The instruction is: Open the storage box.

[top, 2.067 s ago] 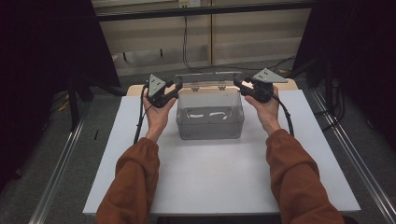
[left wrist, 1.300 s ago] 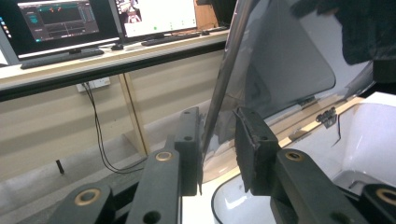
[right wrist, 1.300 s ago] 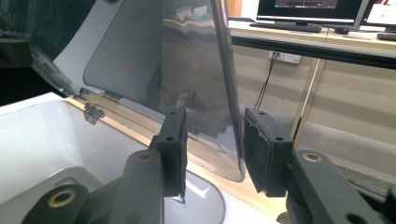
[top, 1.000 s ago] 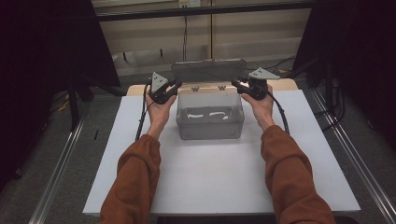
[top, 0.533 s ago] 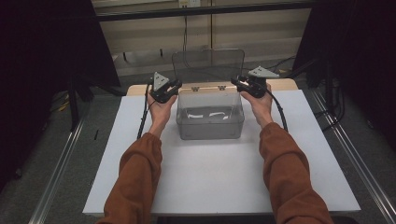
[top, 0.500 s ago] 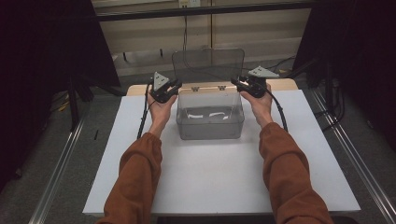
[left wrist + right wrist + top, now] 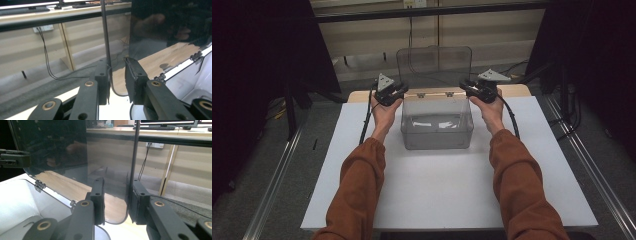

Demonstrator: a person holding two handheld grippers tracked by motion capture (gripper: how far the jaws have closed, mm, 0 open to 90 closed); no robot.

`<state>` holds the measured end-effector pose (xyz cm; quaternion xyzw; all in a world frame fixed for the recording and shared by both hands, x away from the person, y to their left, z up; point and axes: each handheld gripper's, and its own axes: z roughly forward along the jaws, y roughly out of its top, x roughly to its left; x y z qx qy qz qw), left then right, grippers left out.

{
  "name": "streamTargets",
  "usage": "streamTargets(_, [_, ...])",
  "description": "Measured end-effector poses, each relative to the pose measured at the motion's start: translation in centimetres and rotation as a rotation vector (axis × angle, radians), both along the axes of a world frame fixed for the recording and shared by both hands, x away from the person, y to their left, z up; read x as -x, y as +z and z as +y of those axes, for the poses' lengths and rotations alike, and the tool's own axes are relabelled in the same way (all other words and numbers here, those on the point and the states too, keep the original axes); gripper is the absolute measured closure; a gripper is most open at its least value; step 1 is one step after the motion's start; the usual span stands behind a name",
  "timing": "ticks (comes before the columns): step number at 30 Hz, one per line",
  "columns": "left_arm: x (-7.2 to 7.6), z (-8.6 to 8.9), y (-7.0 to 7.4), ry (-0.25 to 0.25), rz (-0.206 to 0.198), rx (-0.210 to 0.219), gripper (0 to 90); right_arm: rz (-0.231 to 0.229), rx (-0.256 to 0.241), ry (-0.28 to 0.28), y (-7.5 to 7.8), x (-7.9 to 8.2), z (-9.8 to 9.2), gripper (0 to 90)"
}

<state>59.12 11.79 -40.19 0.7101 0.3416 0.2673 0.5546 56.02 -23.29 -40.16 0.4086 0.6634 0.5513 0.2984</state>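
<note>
A clear rectangular plastic box [image 7: 437, 122] with rounded corners stands on the white tabletop [image 7: 447, 190], close to its far edge and midway between its left and right edges. Its smoky transparent plastic lid [image 7: 434, 65], a flat glossy sheet with rounded corners, stands upright on small hinges along the box's far rim. The left tongs [image 7: 398, 90] sit at the lid's left edge, the right tongs [image 7: 467, 87] at its right edge, each held in a hand with a rust-orange sleeve. In the left gripper view the black jaws of the left tongs [image 7: 117, 82] are spread with a clear gap, the lid's thin edge running just along the inner face of one jaw; I cannot tell whether it touches. In the right gripper view the right tongs [image 7: 116, 200] are likewise spread, with the lid's rounded lower corner between the jaws and its edge close against one of them. Inside the box some pale, blurred things lie on the bottom. The near half of the tabletop is bare, with wide margins left and right of the box.
</note>
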Motion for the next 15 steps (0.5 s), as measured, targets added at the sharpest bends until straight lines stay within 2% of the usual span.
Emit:
streamTargets(2, [-0.09,0.07,-0.02,-0.003,0.008,0.000,72.6,0.003,-0.005,0.001,-0.01,-0.03,-0.03,68.6])
streamTargets(3, [-0.19,-0.01,-0.08,-0.006,0.025,0.025,72.0,0.007,-0.015,0.000,-0.04,-0.11,-0.10,69.3])
streamTargets(6, [-0.30,0.00,-0.07,-0.006,0.030,0.029,69.5,0.005,-0.014,0.001,-0.07,-0.19,-0.12,69.4])
streamTargets(9, [-0.49,-0.17,-0.36,-0.002,0.056,0.043,67.1,0.004,-0.028,0.001,-0.18,-0.26,-0.17,70.0])
streamTargets(15, [-0.73,-0.46,-0.22,0.004,0.093,0.040,66.9,0.031,0.000,0.006,0.12,-0.78,-0.21,69.6])
